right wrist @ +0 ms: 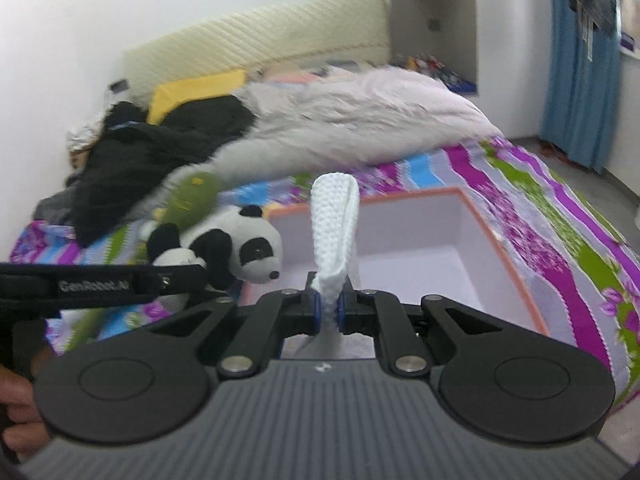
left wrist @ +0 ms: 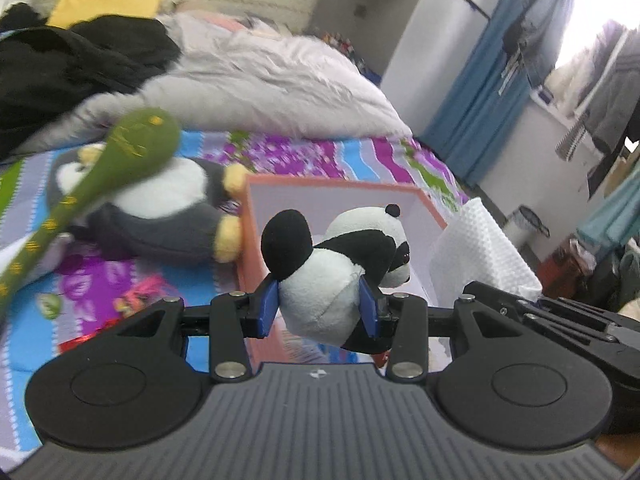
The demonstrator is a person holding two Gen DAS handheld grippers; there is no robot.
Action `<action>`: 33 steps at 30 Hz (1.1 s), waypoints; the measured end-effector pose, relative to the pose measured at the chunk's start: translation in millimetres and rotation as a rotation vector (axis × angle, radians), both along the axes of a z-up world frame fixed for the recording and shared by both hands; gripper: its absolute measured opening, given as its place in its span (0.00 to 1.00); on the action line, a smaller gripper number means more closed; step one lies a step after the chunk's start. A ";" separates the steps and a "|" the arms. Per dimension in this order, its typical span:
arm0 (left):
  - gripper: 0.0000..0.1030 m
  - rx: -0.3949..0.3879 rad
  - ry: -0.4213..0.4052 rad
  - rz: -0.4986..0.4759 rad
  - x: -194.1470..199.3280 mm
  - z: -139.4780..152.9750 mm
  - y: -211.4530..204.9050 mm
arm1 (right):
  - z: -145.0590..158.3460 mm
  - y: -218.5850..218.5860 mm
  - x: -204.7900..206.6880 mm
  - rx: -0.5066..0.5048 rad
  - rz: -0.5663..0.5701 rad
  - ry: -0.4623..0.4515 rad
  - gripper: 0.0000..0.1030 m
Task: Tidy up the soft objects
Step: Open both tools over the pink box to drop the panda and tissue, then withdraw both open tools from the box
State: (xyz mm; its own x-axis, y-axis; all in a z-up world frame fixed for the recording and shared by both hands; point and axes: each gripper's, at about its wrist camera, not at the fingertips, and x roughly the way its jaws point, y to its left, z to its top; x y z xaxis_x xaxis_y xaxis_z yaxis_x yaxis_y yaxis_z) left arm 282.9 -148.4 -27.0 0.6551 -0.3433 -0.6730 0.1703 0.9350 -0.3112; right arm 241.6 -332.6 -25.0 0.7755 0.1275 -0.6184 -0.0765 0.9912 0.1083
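**Panda and cloth held over the bed, box below**

Much of the bed is smeared by blur: the long green plush toy with yellow markings (left wrist: 120,160) has soft edges in the left wrist view, and in the right wrist view it is only a green smudge behind the panda. The grey-and-white plush penguin with yellow feet (left wrist: 160,216) is partly covered by that green toy, its face not readable. The left gripper's body hides the lower part of the small black-and-white plush panda (left wrist: 332,264), and the near wall of the shallow orange-rimmed box with a pale lilac inside (right wrist: 500,248) is cut off by both tools.

The left gripper (left wrist: 320,308) clamps the panda's white belly between its blue pads – head pointing away, one black limb up – just above the box's near left corner. The right gripper (right wrist: 328,308) is pressed nearly together on a white waffle-textured cloth (right wrist: 334,224), which stands up in a folded loop in front of the box's open inside. The box sits on the striped purple, blue and green floral bedspread (right wrist: 540,200).
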 end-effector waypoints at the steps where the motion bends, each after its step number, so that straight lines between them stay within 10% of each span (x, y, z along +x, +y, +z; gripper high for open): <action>1: 0.46 0.007 0.012 -0.010 8.1 -5.8 -7.7 | -6.8 -5.8 4.9 -0.001 -0.012 0.013 0.11; 18: 0.47 0.093 0.193 -0.115 110.1 -101.6 -76.4 | -99.7 -62.6 79.7 0.011 -0.107 0.218 0.13; 23: 0.52 0.108 0.195 -0.115 110.2 -100.3 -76.0 | -102.6 -69.6 78.8 0.035 -0.130 0.237 0.44; 33: 0.52 0.104 0.115 -0.109 71.7 -54.9 -66.9 | -64.1 -62.0 47.0 0.049 -0.120 0.161 0.46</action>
